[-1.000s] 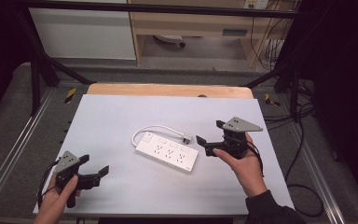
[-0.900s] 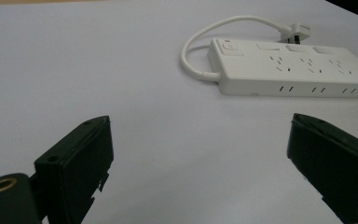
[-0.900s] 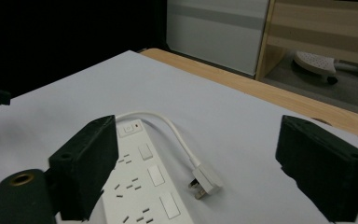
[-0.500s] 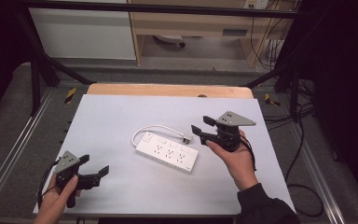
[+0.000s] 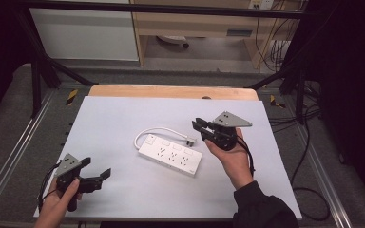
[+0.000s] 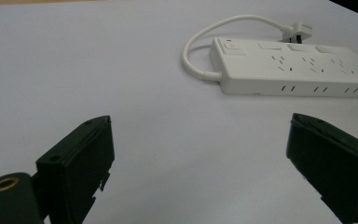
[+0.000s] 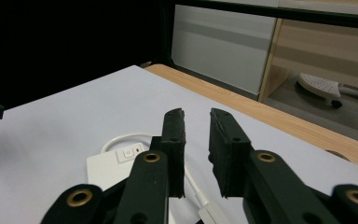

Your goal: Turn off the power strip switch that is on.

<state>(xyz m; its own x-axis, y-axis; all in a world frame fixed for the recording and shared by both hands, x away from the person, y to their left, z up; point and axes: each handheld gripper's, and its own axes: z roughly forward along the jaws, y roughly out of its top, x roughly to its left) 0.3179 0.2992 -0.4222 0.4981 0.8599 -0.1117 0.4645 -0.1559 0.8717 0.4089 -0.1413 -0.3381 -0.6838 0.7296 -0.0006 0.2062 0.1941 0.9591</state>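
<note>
Black and hard, the two jaws of the right gripper stand close together with only a thin gap between them, and nothing is in that gap. This gripper has moved. A second ago it sat lower and farther to the right; now it is lifted and has come in over the plug, with its tips pointing toward the far left. The jaws were a bit wider before and have come nearer to each other. I think the hand is lining up to pinch the plug or the cord just below and in front of the tips.

The plug is small, white and boxy. From it the cord bends in a smooth, round loop, like a soft white tube, and runs into the end of the power strip. The strip is a long, flat, white block of shiny plastic with rows of little holes and a square switch at one end. It lies flat, just below and to the left of the right jaws, not touching them.

The left gripper has stayed where it was. Its jaws are spread wide and hold nothing. The strip lies well ahead of them and to their right.

The table under it all is pale grey, smooth and flat.
</note>
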